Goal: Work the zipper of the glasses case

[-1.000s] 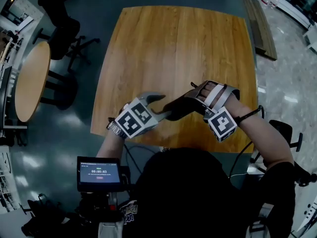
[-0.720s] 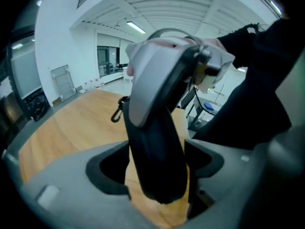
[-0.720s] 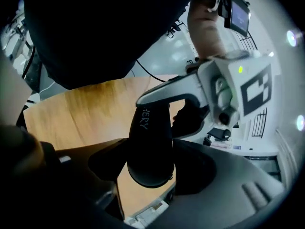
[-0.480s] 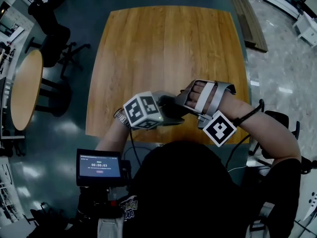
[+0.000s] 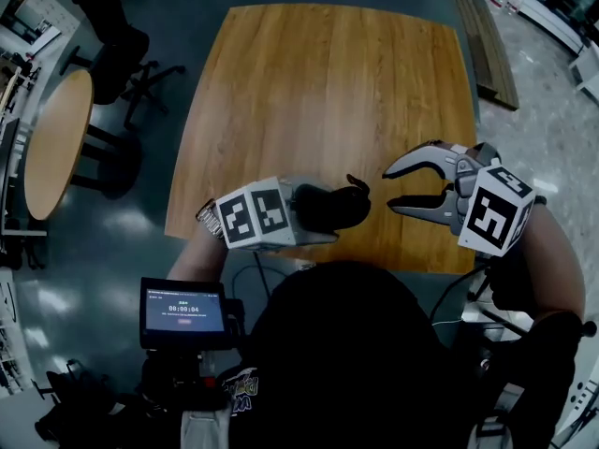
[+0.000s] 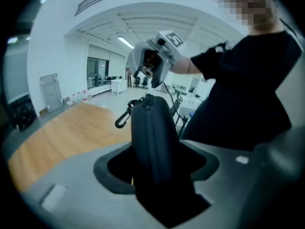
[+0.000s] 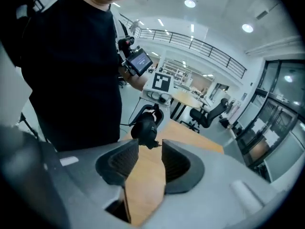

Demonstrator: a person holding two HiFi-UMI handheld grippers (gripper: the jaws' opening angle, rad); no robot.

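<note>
The black glasses case [image 5: 339, 204] hangs over the near edge of the wooden table [image 5: 328, 82], its clip loop [image 5: 356, 183] pointing up. My left gripper [image 5: 309, 211] is shut on it; its jaws have just been closing, with the case between them. The left gripper view has the case [image 6: 151, 137] standing upright between the jaws, seam toward the camera and clip [image 6: 123, 118] at its top. My right gripper [image 5: 388, 187] is off to the right of the case and apart from it. Its jaws have just been closing with nothing between them. In the right gripper view the case [image 7: 145, 125] lies beyond the open jaws.
To the left of the wooden table are a round table [image 5: 51, 148] and dark office chairs [image 5: 112, 36]. A small screen [image 5: 182, 311] sits at the person's left side. A wooden bench [image 5: 487, 45] lies at the upper right on the floor.
My right gripper has let go of the case and swung away to the right, rolling over. The left gripper keeps the case and has turned, its marker cube now facing the camera.
</note>
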